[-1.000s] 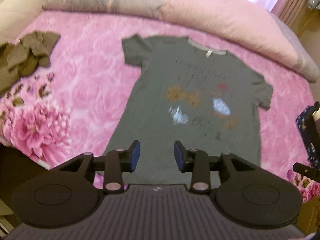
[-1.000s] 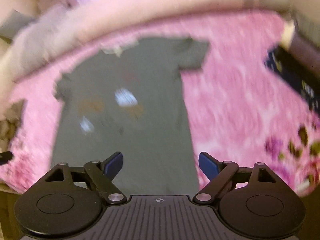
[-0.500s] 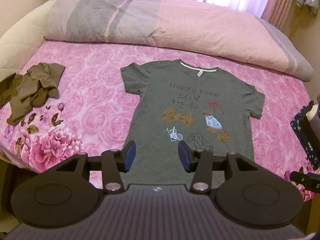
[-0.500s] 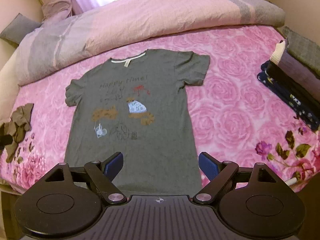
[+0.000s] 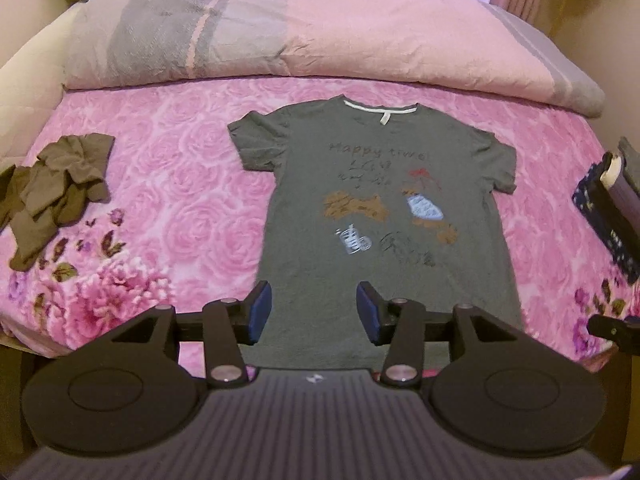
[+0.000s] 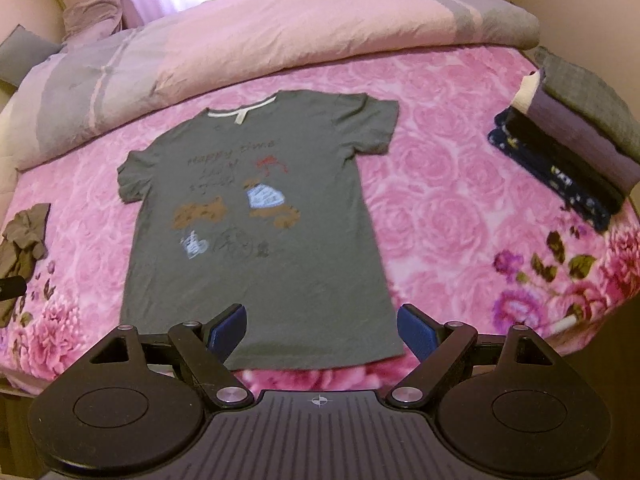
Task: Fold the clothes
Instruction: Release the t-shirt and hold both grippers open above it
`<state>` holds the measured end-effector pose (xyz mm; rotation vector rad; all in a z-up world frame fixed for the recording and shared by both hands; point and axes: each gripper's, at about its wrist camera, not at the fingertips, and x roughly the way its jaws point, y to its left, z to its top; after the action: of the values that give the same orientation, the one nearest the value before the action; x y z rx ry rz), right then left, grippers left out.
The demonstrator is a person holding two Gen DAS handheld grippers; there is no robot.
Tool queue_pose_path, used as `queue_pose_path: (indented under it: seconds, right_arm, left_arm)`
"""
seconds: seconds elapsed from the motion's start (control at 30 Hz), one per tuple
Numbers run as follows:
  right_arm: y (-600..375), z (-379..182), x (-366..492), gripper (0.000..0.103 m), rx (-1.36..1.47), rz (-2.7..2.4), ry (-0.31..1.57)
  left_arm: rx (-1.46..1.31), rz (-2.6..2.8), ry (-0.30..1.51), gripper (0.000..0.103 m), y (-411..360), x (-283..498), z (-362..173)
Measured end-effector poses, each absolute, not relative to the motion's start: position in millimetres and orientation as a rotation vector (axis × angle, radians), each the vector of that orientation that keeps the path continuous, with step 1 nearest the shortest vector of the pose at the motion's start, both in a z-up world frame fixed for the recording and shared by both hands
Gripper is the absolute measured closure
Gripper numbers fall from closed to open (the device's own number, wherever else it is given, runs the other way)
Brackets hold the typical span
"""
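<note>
Both the left gripper (image 5: 314,312) and right gripper (image 6: 322,330) hang released before the flat shirt (image 5: 384,216); crumpled clothes (image 5: 56,184) lie far left, a folded stack (image 6: 572,152) far right

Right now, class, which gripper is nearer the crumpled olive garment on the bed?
Left. The left gripper hovers over the T-shirt's hem, with the olive garment off to its left; the right gripper hovers over the hem's other end, farther away.

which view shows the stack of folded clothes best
The right wrist view: the stack of folded clothes shows whole, with several layers visible, on the bed's right side. In the left wrist view it is cut off at the frame's right edge.
</note>
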<state>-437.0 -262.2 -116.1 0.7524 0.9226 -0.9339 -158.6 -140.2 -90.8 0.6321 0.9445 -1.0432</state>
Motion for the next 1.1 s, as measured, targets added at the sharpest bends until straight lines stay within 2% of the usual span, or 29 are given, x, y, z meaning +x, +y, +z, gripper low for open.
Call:
queue_pose_path:
  seconds: [0.23, 0.67, 1.1]
  right_arm:
    - [-216.6, -115.4, -394.2, 0.018, 0.733, -0.898, 0.931]
    - [-163.4, -115.3, -369.7, 0.018, 0.801, -1.022, 0.885]
    - [-132.7, -119.2, -349.2, 0.018, 0.855, -1.105, 0.919]
  left_arm:
    - [0.672, -1.066, 0.935, 0.06, -112.1, -129.8, -84.9]
    - [0.745, -1.215, 0.865, 0.06, -94.9, -105.7, -84.3]
    - [0.773, -1.24, 0.92, 0.06, -83.6, -76.3, -100.1]
